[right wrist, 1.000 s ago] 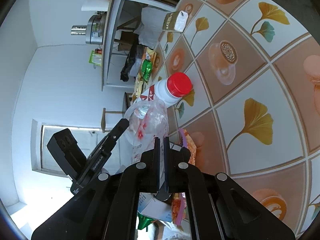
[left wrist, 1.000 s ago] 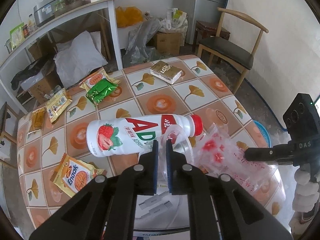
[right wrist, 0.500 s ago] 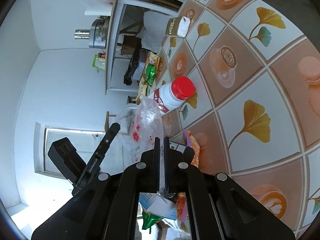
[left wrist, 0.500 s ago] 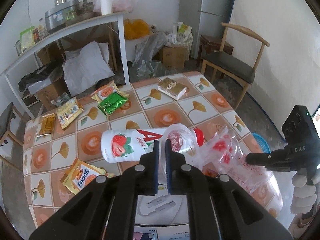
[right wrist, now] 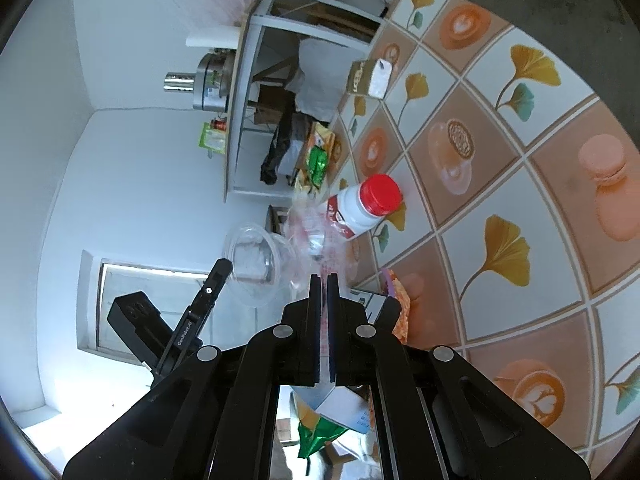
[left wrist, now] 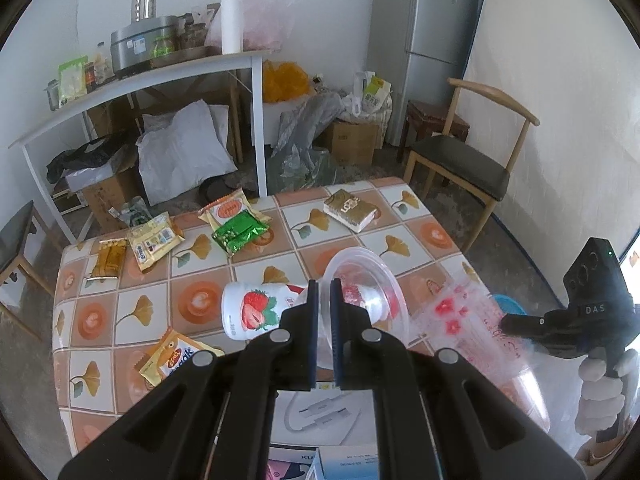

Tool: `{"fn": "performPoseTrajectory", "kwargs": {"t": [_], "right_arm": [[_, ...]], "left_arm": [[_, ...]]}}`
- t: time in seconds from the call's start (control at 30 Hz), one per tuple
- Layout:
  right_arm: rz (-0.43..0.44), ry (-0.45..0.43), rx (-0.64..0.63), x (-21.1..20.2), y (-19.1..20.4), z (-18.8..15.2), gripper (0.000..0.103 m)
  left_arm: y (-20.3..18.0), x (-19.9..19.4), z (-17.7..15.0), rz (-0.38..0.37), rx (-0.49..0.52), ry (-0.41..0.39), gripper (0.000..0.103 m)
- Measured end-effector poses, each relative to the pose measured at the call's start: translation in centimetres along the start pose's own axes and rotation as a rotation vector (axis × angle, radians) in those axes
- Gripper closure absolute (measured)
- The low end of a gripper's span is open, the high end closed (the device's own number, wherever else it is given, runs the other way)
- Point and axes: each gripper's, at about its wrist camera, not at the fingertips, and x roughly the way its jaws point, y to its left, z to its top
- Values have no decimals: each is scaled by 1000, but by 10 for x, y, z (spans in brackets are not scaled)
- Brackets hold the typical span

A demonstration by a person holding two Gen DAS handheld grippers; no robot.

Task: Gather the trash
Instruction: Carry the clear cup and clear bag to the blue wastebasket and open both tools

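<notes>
I work over a table [left wrist: 132, 312] with a tiled cloth of ginkgo leaves and coffee cups, in a cluttered room: a white shelf table [left wrist: 160, 76], a grey fridge [left wrist: 432, 32] and a wooden chair [left wrist: 464, 160] stand behind it.

My landmark is the strawberry milk bottle [left wrist: 256, 312], lying on its side near the middle of the table. My left gripper [left wrist: 325, 292] is nearly closed on the rim of a clear plastic cup [left wrist: 368, 280], held above the bottle's cap end. To the right of the bottle, my right gripper [left wrist: 508, 322] is pinched on a thin clear plastic bag with red print [left wrist: 464, 320] — it hangs at the table's edge.

Only the right wrist view shows the bottle's red cap [right wrist: 380, 194] and, I think, a green wrapper [right wrist: 316, 436] under my fingers. Only the left view shows the snacks: a gold pack [left wrist: 352, 210] beyond the bottle, a green packet [left wrist: 240, 232] beyond it to the left, an orange wrapper [left wrist: 176, 360] just in front-left.
</notes>
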Motion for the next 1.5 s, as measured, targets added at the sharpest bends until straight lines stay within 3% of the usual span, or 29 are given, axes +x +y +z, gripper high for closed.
{"fn": "performPoseTrajectory", "kwargs": {"t": [0.53, 1.5], "right_arm": [[31, -69, 0, -37, -1, -8, 101], [54, -280, 98, -164, -61, -28, 101]], "left_arm": [[-34, -32, 6, -48, 34, -69, 98], [-181, -25, 12, -146, 240, -99, 98]]}}
